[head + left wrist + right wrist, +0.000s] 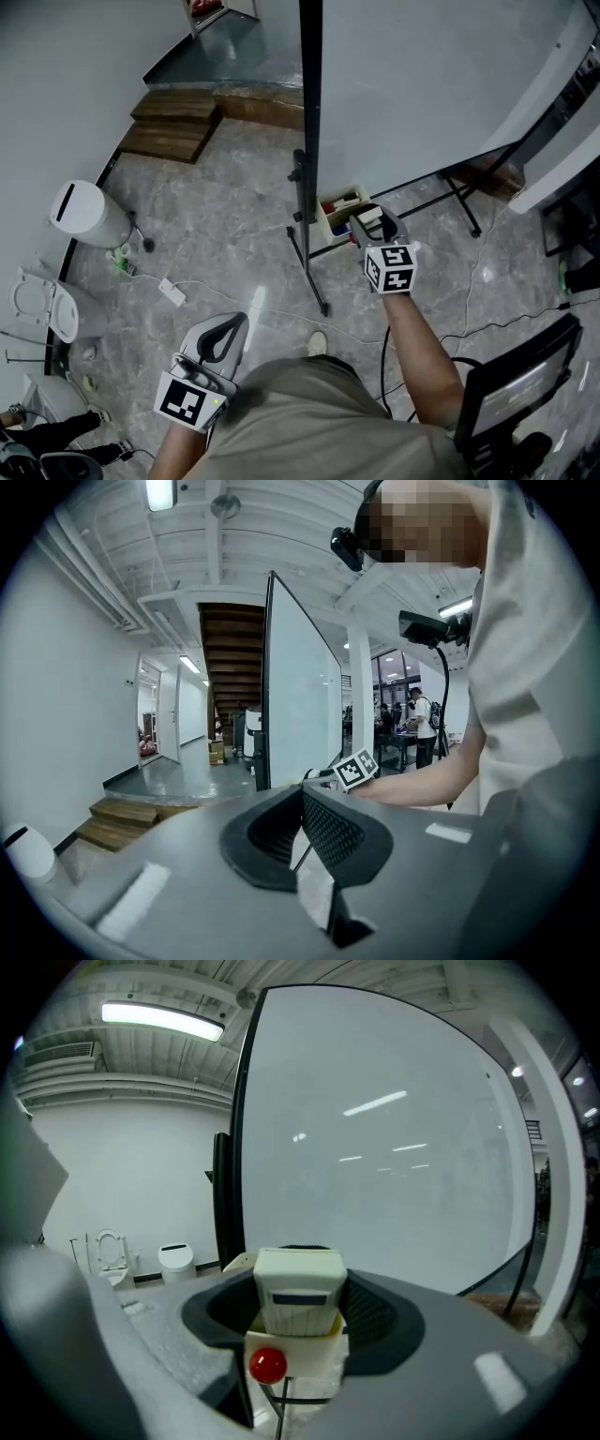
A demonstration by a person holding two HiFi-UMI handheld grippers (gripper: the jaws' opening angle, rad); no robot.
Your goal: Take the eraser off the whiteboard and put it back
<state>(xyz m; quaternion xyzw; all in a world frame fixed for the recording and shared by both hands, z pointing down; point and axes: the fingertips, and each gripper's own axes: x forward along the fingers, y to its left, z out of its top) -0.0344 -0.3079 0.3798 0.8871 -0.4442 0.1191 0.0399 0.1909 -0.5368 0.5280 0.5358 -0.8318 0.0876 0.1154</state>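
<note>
Eraser (298, 1283) standing in the box by the whiteboard, right gripper around it

Right gripper (373, 217): jaws wide apart, one on each side of the eraser, pads close beside its flanks. The eraser is a pale block with a dark slot on the near face. It stands upright with its lower part down behind the near wall of a cream box (317, 1361). A red round knob (267, 1365) shows against that wall; I cannot tell what it is. In the head view the same box also holds markers (339, 214), red and blue among them.

The box hangs at the lower left corner of the whiteboard (394, 1147), just beside its dark frame post (234, 1147). The board face is blank. The thin black legs of the stand (309, 272) run down from the box to a grey stone floor (234, 187).

Left gripper (242, 319): jaw tips together, nothing between them. It is held low near the person's waist, well apart from the board. Its view looks along the board's edge and takes in the right forearm (422, 780).

Further out: a white bin (82, 214) by the wall and wooden steps (173, 127).
</note>
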